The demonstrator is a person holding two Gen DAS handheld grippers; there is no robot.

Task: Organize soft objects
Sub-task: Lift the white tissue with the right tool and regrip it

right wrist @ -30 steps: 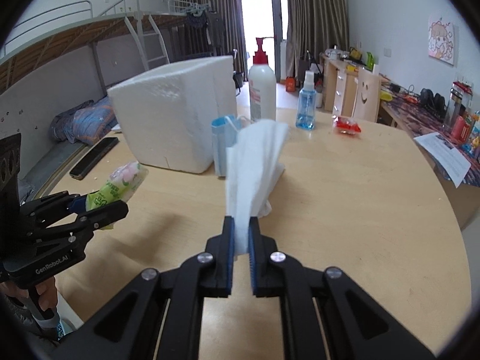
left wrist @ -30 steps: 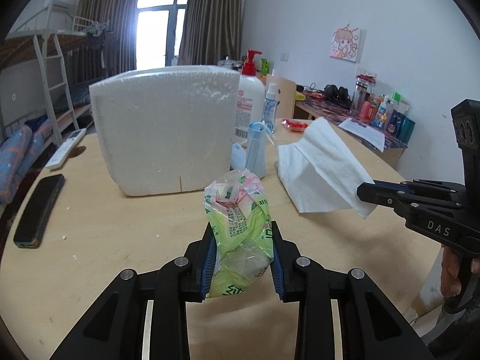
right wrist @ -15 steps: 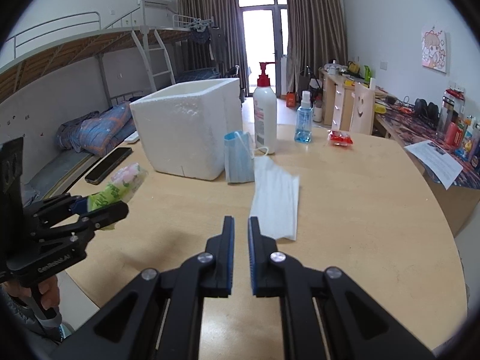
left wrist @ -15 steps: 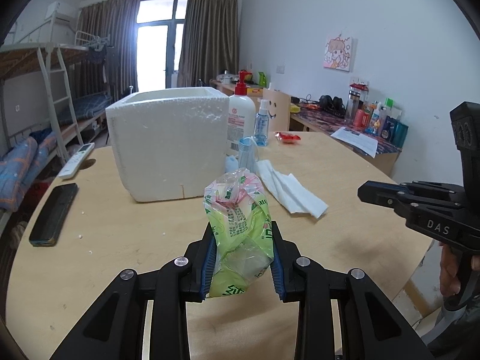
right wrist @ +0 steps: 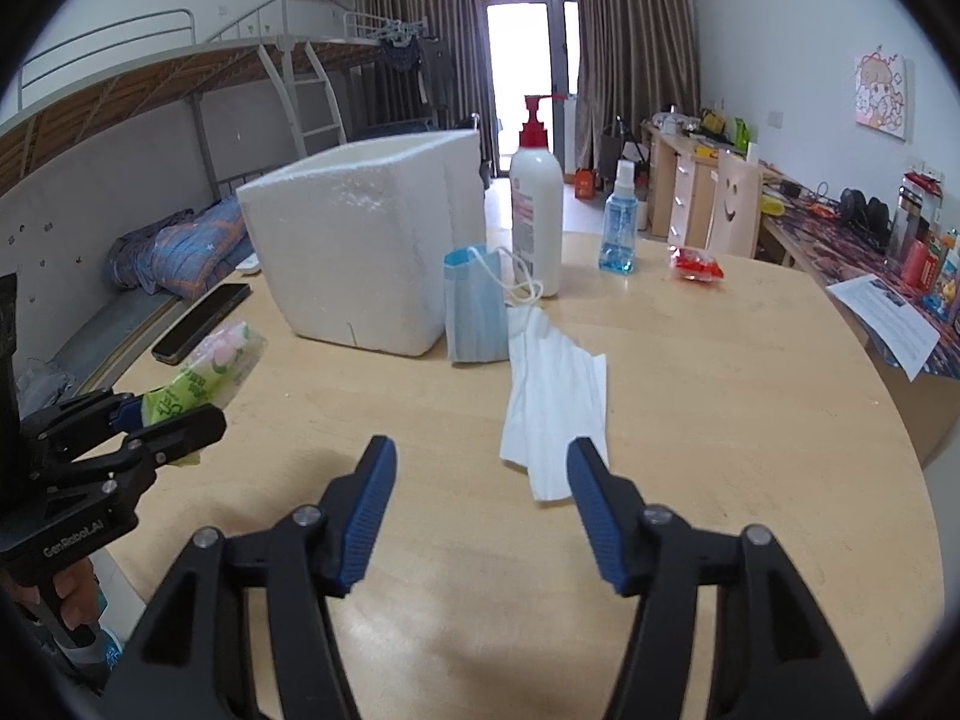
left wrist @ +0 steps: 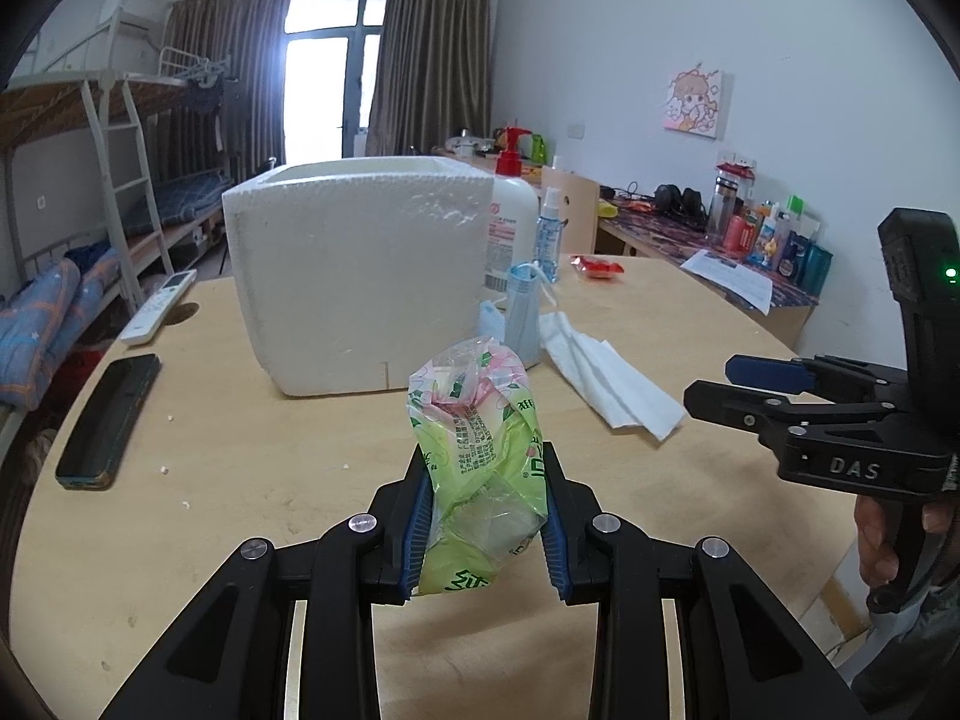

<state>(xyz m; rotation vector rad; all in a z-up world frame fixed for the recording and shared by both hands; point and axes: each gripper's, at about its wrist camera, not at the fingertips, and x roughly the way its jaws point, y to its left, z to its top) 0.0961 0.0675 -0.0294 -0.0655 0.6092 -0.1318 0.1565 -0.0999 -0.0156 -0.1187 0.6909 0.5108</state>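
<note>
My left gripper (left wrist: 485, 501) is shut on a green and pink tissue pack (left wrist: 480, 438) and holds it above the round wooden table (left wrist: 240, 456). The pack also shows in the right wrist view (right wrist: 204, 375). My right gripper (right wrist: 483, 480) is open and empty, above the table just short of a white tissue (right wrist: 555, 402) lying flat. The tissue also shows in the left wrist view (left wrist: 606, 384). A blue face mask (right wrist: 477, 306) leans against a white foam box (right wrist: 366, 240).
A pump bottle (right wrist: 536, 198), a blue spray bottle (right wrist: 618, 222) and a red packet (right wrist: 696, 264) stand behind the mask. A phone (left wrist: 108, 420) and a remote (left wrist: 159, 312) lie at the table's left. A paper sheet (right wrist: 888, 324) lies at the right edge.
My right gripper let go of the white tissue, which now lies on the table, then drew back and opened wide. My left gripper has kept hold of the tissue pack.
</note>
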